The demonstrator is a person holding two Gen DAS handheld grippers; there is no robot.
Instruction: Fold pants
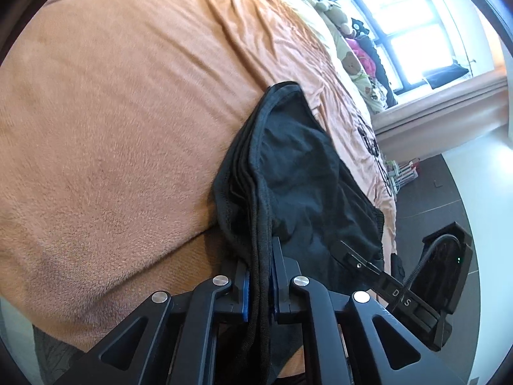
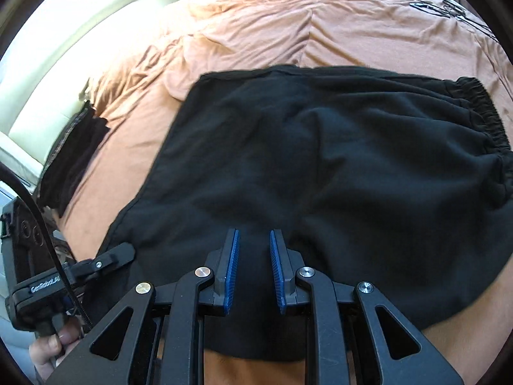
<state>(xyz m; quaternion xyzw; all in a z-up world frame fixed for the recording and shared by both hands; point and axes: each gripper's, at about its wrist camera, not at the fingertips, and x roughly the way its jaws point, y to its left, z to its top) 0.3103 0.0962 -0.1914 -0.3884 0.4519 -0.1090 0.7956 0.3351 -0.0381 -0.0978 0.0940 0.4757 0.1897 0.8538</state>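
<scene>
Black pants [image 2: 320,160] are being spread on the bed cover [image 1: 112,96] | stacked edge is being pinched by left gripper [image 1: 259,276] | right gripper [image 2: 255,240] is being held slightly parted, unladen, over the near hem | waistband lying rightward of the fingers

Orange-brown blanket [image 1: 112,102] covers the bed, wrinkled toward the far side. Patterned pillows [image 1: 352,61] and soft toys [image 1: 333,9] lie beside a bright window [image 1: 413,22]. Dark tiled floor [image 1: 429,199] adjoins the bed. A cream padded headboard [image 2: 67,73] borders the bedding.
</scene>
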